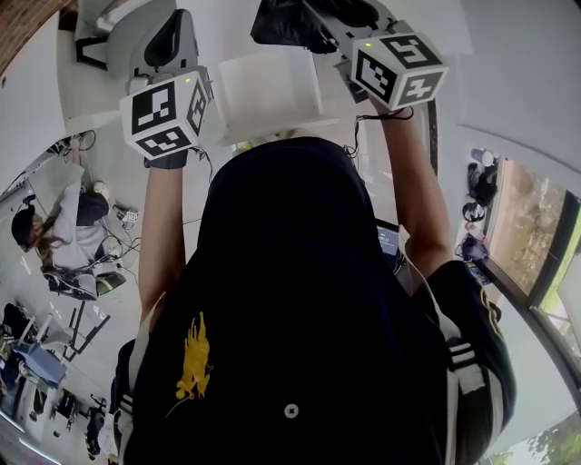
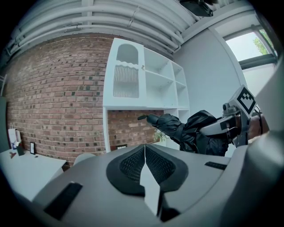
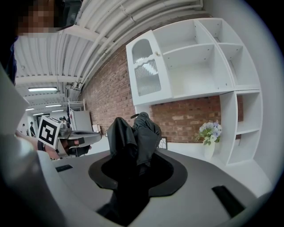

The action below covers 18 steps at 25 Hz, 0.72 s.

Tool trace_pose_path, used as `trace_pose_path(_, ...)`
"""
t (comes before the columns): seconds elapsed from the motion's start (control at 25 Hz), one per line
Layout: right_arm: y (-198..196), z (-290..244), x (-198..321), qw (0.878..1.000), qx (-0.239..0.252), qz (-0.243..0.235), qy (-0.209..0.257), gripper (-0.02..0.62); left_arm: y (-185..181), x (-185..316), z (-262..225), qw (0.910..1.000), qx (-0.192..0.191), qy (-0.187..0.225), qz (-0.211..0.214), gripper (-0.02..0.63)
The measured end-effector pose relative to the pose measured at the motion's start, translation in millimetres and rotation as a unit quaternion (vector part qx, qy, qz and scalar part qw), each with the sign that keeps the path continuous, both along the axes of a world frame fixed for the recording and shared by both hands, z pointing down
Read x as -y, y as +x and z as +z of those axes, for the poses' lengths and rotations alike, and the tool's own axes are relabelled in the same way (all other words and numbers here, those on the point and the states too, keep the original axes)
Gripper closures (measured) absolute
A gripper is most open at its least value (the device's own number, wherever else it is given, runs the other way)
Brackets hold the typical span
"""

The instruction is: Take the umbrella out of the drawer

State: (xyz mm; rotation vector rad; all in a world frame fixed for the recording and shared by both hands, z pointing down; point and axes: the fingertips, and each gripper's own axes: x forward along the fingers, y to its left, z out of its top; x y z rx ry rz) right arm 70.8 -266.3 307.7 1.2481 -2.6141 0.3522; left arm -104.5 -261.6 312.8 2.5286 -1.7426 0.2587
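The black folded umbrella (image 3: 134,135) sticks up and forward from between the jaws of my right gripper (image 3: 133,165), which is shut on its lower part. In the head view the umbrella (image 1: 289,23) shows as a dark bundle at the top, in front of the right gripper's marker cube (image 1: 399,68). In the left gripper view the umbrella (image 2: 184,128) hangs in the air at the right, held up before the white cabinet. My left gripper (image 2: 145,155) is beside it at the left, its pads pressed together with nothing between them. No drawer is in view.
A white cabinet (image 3: 191,62) with open shelves and a glass door stands against a brick wall (image 2: 57,88). A vase of flowers (image 3: 209,135) sits on its white counter. A person (image 1: 54,227) sits at a desk far left, and a window (image 1: 536,245) is at the right.
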Motion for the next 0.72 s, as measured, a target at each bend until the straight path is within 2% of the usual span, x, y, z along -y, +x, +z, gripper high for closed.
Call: trace_pose_path(0.72,4,-19,2,1.000,0.003,0.007,0.022,0.436,4,0,-20,0.9997,-0.003,0.022,0.001,0.586)
